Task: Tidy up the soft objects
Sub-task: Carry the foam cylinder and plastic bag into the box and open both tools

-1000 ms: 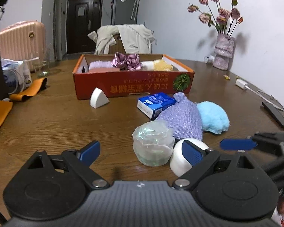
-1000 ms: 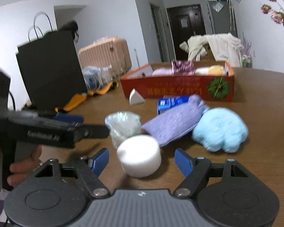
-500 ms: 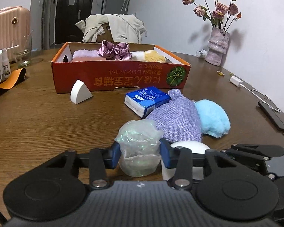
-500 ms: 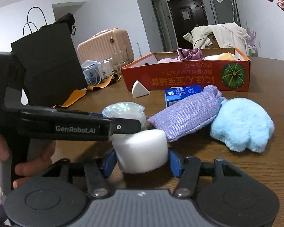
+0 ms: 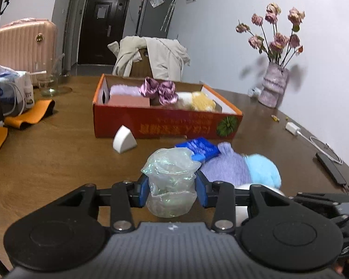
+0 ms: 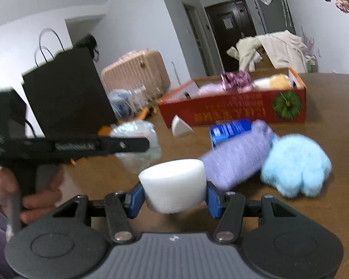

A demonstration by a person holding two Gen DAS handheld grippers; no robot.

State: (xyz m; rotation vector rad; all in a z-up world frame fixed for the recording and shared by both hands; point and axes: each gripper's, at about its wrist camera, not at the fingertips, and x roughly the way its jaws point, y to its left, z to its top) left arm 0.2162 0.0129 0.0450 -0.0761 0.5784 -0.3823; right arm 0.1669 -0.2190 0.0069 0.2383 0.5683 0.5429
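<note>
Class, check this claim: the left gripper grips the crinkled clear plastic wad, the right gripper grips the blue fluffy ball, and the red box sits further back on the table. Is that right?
One part is wrong. The right gripper grips the white foam cylinder, not the blue fluffy ball, which lies loose on the table, as the right wrist view shows. The left gripper does grip the plastic wad, and the red box sits further back.

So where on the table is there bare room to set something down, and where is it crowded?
Bare wood lies left of the white wedge, between the orange strap and the left claw. The right edge, past the blue puff, carries only a cable. Crowded: tissue pack, purple pouch and puff bunch before the red box, which looks nearly full.
</note>
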